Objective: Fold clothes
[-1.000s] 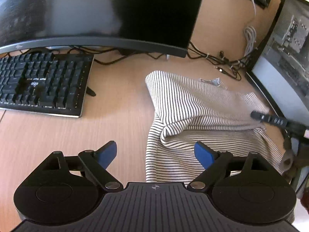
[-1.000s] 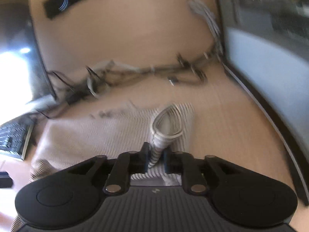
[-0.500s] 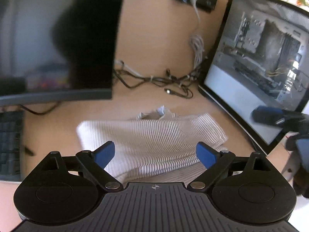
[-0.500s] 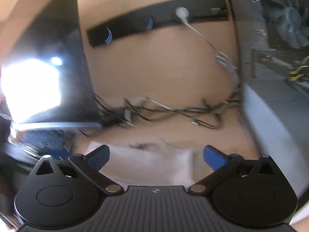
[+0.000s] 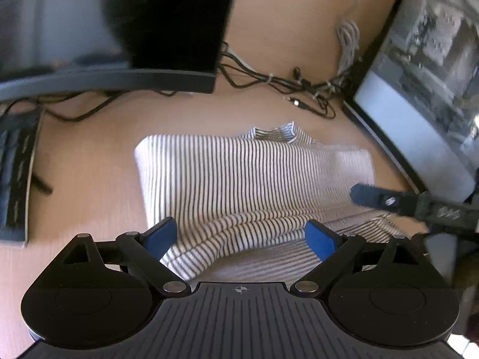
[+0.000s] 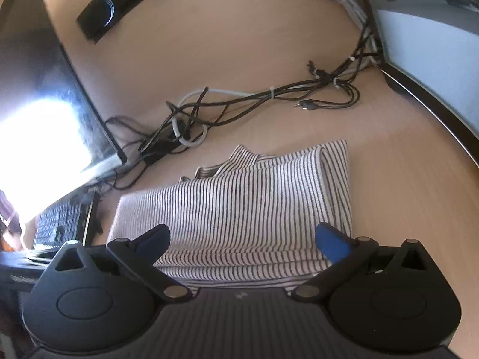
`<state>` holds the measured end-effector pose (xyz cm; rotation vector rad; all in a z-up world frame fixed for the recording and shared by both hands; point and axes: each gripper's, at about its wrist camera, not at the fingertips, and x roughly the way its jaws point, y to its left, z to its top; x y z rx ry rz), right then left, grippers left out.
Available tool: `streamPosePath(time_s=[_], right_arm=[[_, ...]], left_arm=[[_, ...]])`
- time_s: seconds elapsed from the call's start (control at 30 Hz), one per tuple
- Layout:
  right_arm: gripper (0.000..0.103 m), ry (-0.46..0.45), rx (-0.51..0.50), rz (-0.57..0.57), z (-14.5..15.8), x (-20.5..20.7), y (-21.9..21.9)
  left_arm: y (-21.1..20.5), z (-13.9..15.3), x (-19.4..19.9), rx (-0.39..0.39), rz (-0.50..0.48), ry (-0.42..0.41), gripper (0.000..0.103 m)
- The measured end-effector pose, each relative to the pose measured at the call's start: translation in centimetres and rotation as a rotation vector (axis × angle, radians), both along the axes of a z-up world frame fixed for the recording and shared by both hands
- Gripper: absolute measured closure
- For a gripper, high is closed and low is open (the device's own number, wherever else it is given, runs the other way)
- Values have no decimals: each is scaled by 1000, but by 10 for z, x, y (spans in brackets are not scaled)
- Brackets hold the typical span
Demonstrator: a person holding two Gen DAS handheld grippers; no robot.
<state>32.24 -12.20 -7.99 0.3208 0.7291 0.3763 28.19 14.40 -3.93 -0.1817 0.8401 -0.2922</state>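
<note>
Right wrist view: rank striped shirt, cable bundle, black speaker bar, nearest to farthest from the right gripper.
1. Striped shirt, folded, directly below the open right gripper.
2. Cable bundle, beyond the shirt's collar.
3. Black speaker bar, far upper left.

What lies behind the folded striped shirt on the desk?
Behind the striped shirt runs a tied bundle of cables over bare desk, with a monitor behind on the left. Anything under the shirt is covered.

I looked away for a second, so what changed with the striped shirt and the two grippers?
The right gripper, shut on a bunch of the striped shirt a second ago, has let go and now stands open. The shirt went from rumpled to a flat folded stack. The left gripper stayed open, holding nothing. The desk looks unchanged.
</note>
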Motion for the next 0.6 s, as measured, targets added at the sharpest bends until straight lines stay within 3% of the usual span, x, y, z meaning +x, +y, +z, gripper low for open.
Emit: streamPosePath(time_s=[0.1, 0.23, 0.37, 0.6], right_arm=[[0, -45, -99, 23, -5, -7, 14], [0, -61, -333, 47, -7, -12, 46], [0, -57, -314, 54, 7, -25, 52], [0, -43, -400, 6, 31, -84, 29]], left_arm=[[6, -6, -10, -13, 40, 28, 0], [14, -22, -17, 35, 85, 83, 0], [23, -20, -28, 19, 64, 85, 0], [32, -9, -39, -6, 11, 28, 0]])
